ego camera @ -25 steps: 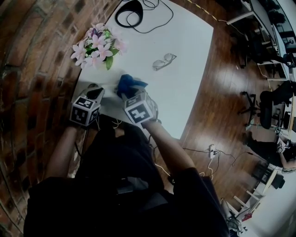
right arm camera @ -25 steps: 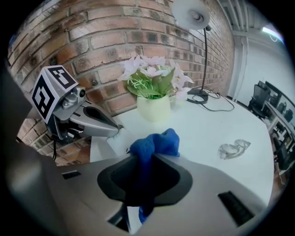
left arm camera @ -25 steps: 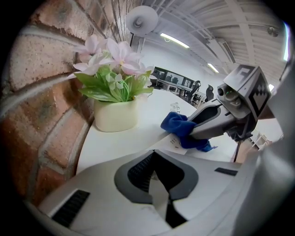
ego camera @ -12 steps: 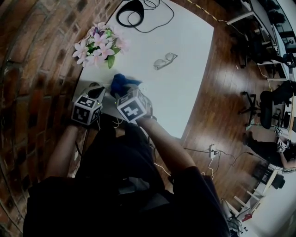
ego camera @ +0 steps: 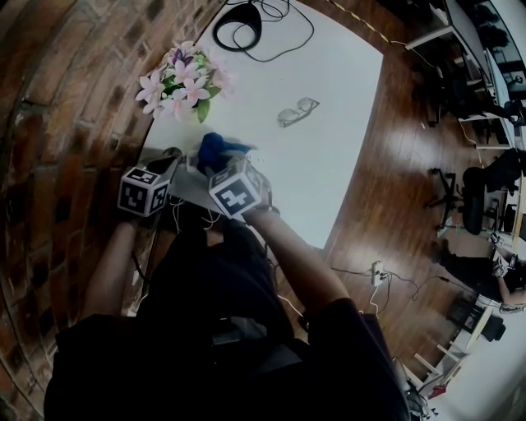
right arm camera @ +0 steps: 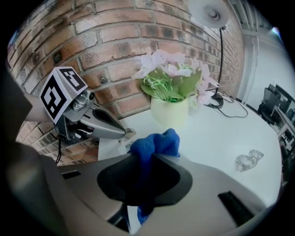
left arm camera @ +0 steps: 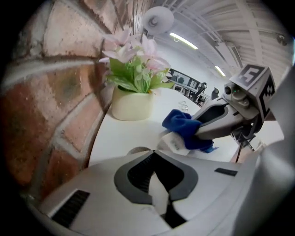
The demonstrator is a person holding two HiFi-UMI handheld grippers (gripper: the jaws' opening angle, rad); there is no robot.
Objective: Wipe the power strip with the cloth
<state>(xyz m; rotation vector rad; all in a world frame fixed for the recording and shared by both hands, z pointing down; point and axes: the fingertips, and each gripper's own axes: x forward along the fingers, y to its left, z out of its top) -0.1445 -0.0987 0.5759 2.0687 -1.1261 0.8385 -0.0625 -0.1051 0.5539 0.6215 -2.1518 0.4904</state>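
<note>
The blue cloth (ego camera: 218,146) (left arm camera: 184,126) (right arm camera: 154,143) is bunched in my right gripper (ego camera: 220,161) (right arm camera: 146,159), whose jaws are shut on it. It lies on the far end of the white power strip (left arm camera: 175,144) (right arm camera: 110,148), which rests on the white table (ego camera: 329,164) by the brick wall. My left gripper (ego camera: 168,166) (left arm camera: 153,154) (right arm camera: 123,133) is shut, with its tips at the strip's near end. Whether anything is pinched in them is hidden.
A cream pot of pink flowers (ego camera: 182,82) (left arm camera: 131,103) (right arm camera: 169,110) stands just beyond the cloth against the brick wall (ego camera: 66,123). Folded glasses (ego camera: 296,111) (right arm camera: 249,160) lie to the right. A black cable coil (ego camera: 246,25) sits at the table's far end.
My right gripper has slid the cloth to the left, towards the wall. The left gripper has drawn a little further left, away from the right one.
</note>
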